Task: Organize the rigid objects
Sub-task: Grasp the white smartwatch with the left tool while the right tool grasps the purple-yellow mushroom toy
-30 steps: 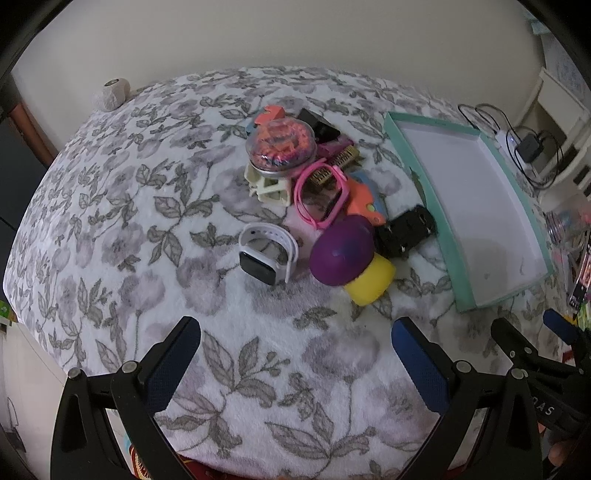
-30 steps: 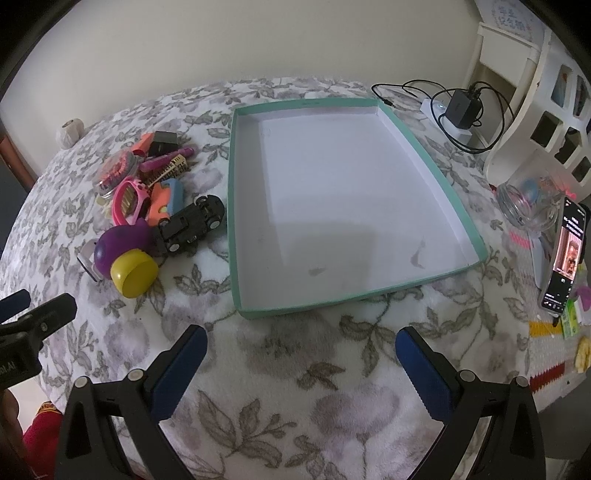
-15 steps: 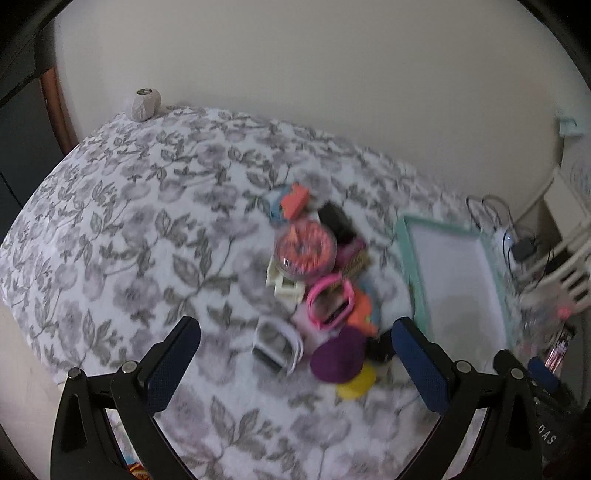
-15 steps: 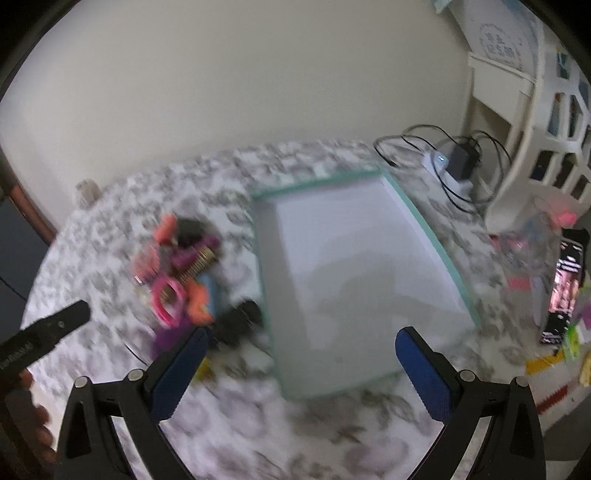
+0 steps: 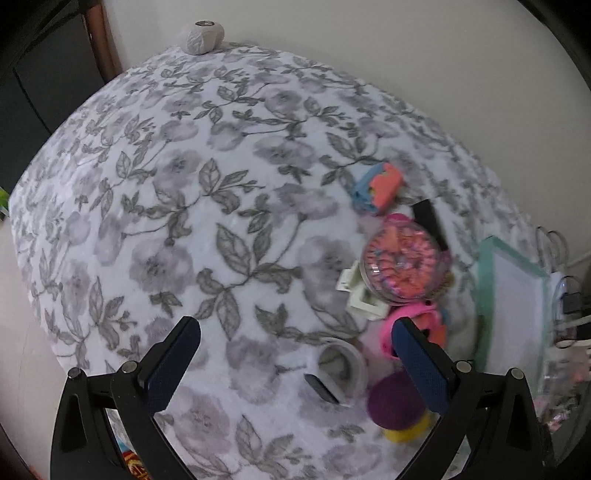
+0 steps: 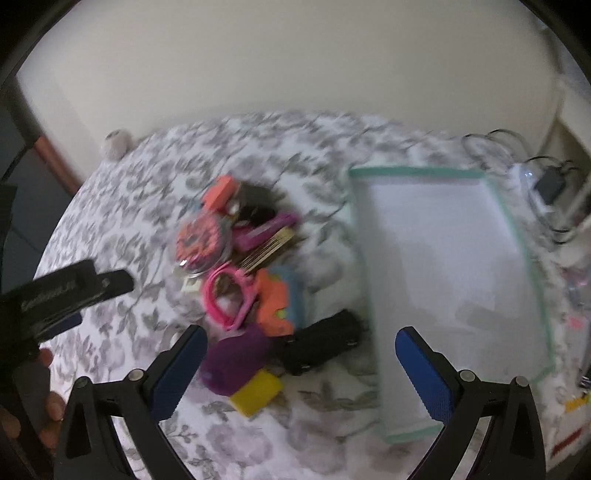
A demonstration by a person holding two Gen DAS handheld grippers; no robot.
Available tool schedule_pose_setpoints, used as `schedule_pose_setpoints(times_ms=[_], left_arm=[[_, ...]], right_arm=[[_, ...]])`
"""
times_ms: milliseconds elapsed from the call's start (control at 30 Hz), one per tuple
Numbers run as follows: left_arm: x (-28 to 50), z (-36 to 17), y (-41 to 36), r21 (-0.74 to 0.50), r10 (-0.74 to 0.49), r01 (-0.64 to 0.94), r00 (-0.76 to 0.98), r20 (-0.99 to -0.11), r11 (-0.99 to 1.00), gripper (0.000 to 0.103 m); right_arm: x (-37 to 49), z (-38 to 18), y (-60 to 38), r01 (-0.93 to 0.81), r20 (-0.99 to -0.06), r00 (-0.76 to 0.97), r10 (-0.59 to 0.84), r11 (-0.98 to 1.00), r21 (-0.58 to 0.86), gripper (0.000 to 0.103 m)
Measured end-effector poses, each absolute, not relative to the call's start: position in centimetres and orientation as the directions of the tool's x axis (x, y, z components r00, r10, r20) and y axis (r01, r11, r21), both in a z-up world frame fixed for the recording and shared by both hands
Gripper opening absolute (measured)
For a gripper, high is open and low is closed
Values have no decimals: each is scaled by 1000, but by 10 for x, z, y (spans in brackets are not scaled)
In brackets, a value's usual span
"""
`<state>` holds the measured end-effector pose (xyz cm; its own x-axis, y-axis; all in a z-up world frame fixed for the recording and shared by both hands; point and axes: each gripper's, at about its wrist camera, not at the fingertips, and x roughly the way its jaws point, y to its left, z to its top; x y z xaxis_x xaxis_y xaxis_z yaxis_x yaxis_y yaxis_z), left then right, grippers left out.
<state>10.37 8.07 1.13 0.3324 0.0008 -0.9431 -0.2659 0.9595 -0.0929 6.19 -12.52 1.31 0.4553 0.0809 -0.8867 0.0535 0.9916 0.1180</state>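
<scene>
A pile of small rigid things lies on the flowered cloth: a round clear case of orange pieces [image 5: 404, 264] [image 6: 199, 240], pink glasses [image 6: 227, 295], an orange and blue toy [image 6: 280, 301], a black toy car [image 6: 323, 341], a purple and yellow toy [image 6: 240, 363], a white smartwatch [image 5: 338, 371]. A teal-rimmed white tray [image 6: 448, 280] [image 5: 511, 306] sits to the right of the pile. My left gripper [image 5: 295, 369] hangs open above the cloth left of the pile. My right gripper [image 6: 301, 373] is open too, held above the car and purple toy. Both views are blurred.
A pale ball of yarn [image 5: 201, 35] rests at the far corner of the cloth. A charger and cables [image 6: 550, 188] lie beyond the tray at the right. The other hand-held gripper and a hand [image 6: 48, 402] show at the left of the right wrist view.
Both grippers have lifted and swung left. The pile now sits at the right of the left view and the middle of the right view. Nothing was picked up.
</scene>
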Motion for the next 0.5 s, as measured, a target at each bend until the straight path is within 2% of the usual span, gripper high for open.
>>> schedule_pose_setpoints(times_ms=[100,300,367,433,500], left_arm=[[106,-3,82,-63,23,-268,304,-953,962,103],[102,-28,83,-121,-57,-268,236,-970,956,103],[99,-38,82,-109,-54,-262,206,-977,959,100],[98,-46,82,-113,-66,-260,184,-981,959,91],[96,-51,82,-125,-81,-268,168,-982,955,90]], right_arm=[[65,-6,-116,26,-903,420,94,993,116,102],[65,-25,-104,-15,-921,365,134,990,138,100],[65,-28,-99,-34,-924,355,145,989,142,96],[64,-31,-94,-49,-927,345,145,989,137,93],[63,-34,-90,-63,-932,331,150,989,137,89]])
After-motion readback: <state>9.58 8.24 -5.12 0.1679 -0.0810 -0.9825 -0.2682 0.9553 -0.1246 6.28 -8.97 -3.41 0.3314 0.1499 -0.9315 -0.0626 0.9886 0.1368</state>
